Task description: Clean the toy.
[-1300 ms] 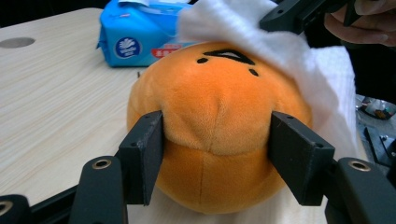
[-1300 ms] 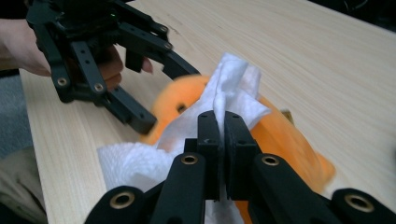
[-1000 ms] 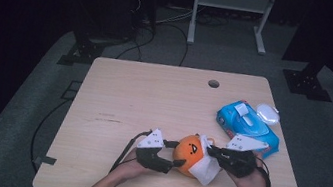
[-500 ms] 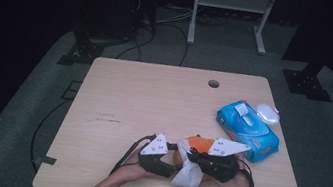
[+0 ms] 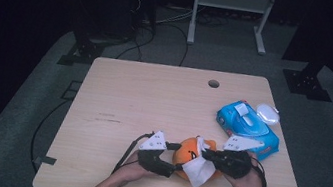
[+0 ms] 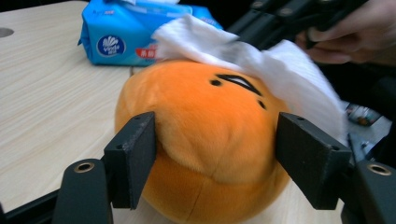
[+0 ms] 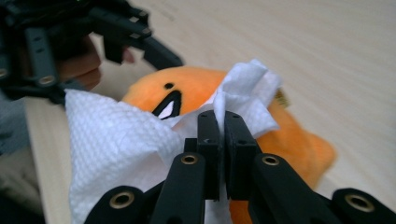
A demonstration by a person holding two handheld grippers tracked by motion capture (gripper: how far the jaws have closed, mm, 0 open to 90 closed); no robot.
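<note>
A round orange plush toy (image 5: 189, 150) with a black-lined face sits near the table's front edge. My left gripper (image 5: 175, 162) comes in from its left. In the left gripper view the two pads (image 6: 133, 158) press into the sides of the toy (image 6: 205, 135), though the jaws have just been opening a little. My right gripper (image 5: 204, 155) reaches in from the right, shut on a white wipe (image 5: 198, 170). In the right gripper view its jaws (image 7: 223, 126) pinch the wipe (image 7: 116, 140), which drapes over the toy's (image 7: 289, 140) face and top.
A blue pack of wipes (image 5: 248, 126) lies to the right behind the toy, with a small white oval object (image 5: 267, 113) beside it. The wooden table (image 5: 154, 96) has a cable hole (image 5: 213, 84) at the back. The floor around it is dark, with stands and cables.
My right gripper swept the wipe leftward across the toy, then drew back right. The wipe now hangs over the toy's front. The left gripper stayed where it was.
</note>
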